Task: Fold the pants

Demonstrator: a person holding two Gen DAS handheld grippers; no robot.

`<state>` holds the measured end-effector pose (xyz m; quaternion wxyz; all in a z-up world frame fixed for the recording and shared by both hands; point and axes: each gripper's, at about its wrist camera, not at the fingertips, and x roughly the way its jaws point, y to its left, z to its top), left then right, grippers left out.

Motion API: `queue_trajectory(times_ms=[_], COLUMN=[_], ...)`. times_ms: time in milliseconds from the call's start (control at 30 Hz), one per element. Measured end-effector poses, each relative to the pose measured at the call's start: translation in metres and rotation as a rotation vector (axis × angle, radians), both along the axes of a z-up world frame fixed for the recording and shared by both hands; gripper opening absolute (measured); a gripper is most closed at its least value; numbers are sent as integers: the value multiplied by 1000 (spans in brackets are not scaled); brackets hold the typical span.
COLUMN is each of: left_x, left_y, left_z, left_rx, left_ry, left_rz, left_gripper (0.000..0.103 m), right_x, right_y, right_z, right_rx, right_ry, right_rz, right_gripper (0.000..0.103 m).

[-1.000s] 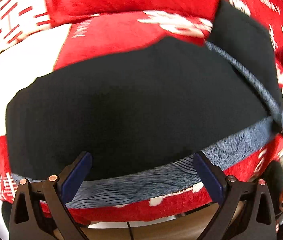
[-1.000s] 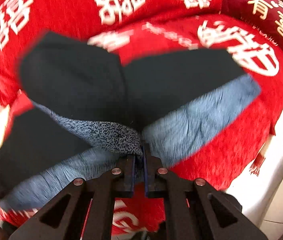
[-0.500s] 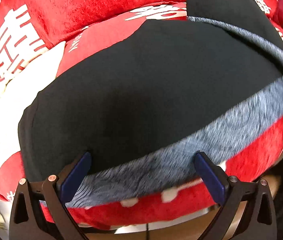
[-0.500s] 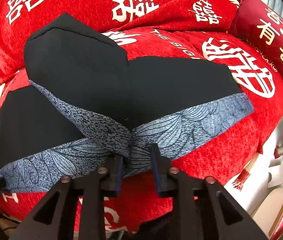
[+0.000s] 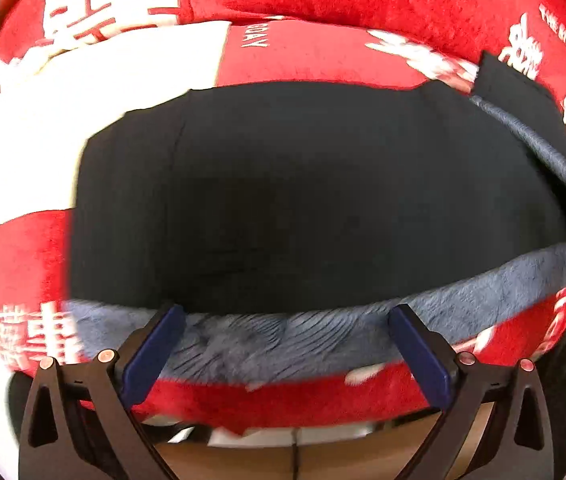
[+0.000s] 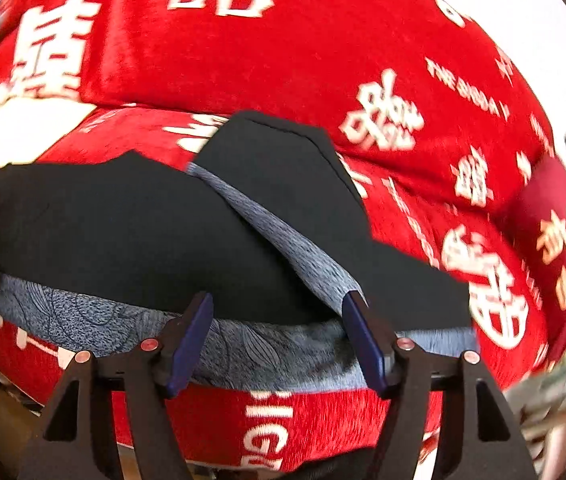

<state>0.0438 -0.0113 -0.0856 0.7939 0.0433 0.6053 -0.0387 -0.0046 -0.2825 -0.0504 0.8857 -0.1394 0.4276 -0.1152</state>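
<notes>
Black pants (image 6: 131, 236) with a blue-grey patterned band (image 6: 275, 354) along the near edge lie flat on a red cover printed with white characters (image 6: 267, 60), apparently a sofa seat or bed; which, cannot tell. One section is turned back diagonally over the rest, its patterned edge (image 6: 283, 236) running as a slanted strip across the black cloth. Judged from this, one fold is laid and more folding is to come.

Right hand-held gripper (image 6: 279, 338): jaws opening, blue pads (image 6: 365, 344) apart above the band near where the slanted strip meets it. Some cloth shows in the gap between the pads, but neither pad presses on it. Likely reason: the folded corner sits where wanted, so it is being let go.

Left hand-held gripper (image 5: 283, 344): jaws wide, nothing gripped, pads (image 5: 155, 350) poised over the patterned band (image 5: 323, 332) at the near edge, pointing steeply down. Probably lining up for the next pinch.

View differences:
- Left wrist shows the pants' far-left end (image 5: 131, 200), a white panel (image 5: 43, 152) in the cover beside it, and wood-toned floor (image 5: 323, 456) below the seat edge. Picture is motion-blurred.
- Right wrist shows the full shape of the turned-back flap (image 6: 283, 160), a dark red cushion (image 6: 563, 248) well right, and the cover's raised back portion.
</notes>
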Motion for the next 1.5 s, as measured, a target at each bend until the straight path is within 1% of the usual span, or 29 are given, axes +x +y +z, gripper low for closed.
queue_trajectory(times_ms=[33,133,233,267,333,400,433,467,500,533,567,667,700,800,867,900,967,1000,1067,1100,1133,1167,1200,1233,1267,1333,1367,1433,1500], left_x=[-3,0,15,19,34,42,44,44,41,36,36,35,36,45,45,43,43,44,40,39,37,34,32,30,29,30,31,31,30], left_y=[2,6,-3,-9,-30,-43,-55,-65,-72,-79,-83,-102,-108,-134,-154,-157,-176,-185,-201,-208,-211,-214,-217,-218,-219,-221,-223,-225,-227], left_z=[0,7,19,23,26,25,20,15,14,12,11,14,16,23,23,23,19,15,6,-1,-4,-4,-4,-3,-3,-2,-2,-4,-5], left_rx=[51,-18,-85,-99,-125,-138,-139,-130,-123,-114,-112,-124,-125,-128,-143,-146,-151,-153,-150,-140,-128,-114,-97,-92,-92,-97,-99,-91,-77], left_ry=[-2,7,-13,-18,-22,-2,21,40,49,62,70,64,58,49,61,64,76,85,120,142,149,145,136,133,135,137,138,137,132], left_rz=[13,51,50,36,-29,-78,-100,-118,-126,-135,-141,-174,-189,-227,-247,-255,-286,-299,-310,-313,-317,-321,-328,-335,-335,-322,-318,-320,-324], left_gripper=[103,103,103,103,103,103,103,103,103,103,103,103,103,103,103,103,103,103,103,103,103,103,103,103,103,103,103,103,103], right_x=[7,36,71,83,98,108,108,110,113,112,109,89,79,36,8,-8,-23,-29,-33,-38,-46,-52,-57,-63,-67,-77,-85,-96,-102], right_y=[2,8,23,30,37,36,34,31,23,14,3,-35,-53,-129,-172,-196,-223,-235,-246,-252,-256,-261,-268,-276,-283,-308,-316,-341,-368], right_z=[0,-5,-26,-40,-68,-97,-97,-93,-84,-73,-54,-10,3,35,35,27,5,-16,-49,-57,-60,-59,-58,-56,-55,-59,-61,-68,-78], right_rx=[-56,-206,-377,-483,-663,-784,-761,-709,-617,-553,-468,-353,-309,-51,96,206,357,435,527,574,626,666,699,726,737,768,796,911,1005], right_ry=[-6,11,98,145,228,322,317,323,351,335,282,151,112,6,-51,-69,-68,-49,-7,-18,-64,-92,-108,-134,-157,-211,-237,-314,-363], right_rz=[13,69,157,187,233,273,290,293,267,238,207,94,46,-124,-193,-227,-255,-268,-294,-308,-318,-336,-362,-379,-395,-461,-495,-570,-639], right_gripper=[72,81,81,81,81,81,74,49,28,12,11,10,10,11,11,11,13,14,15,16,18,26,30,44,63,77,80,80,80])
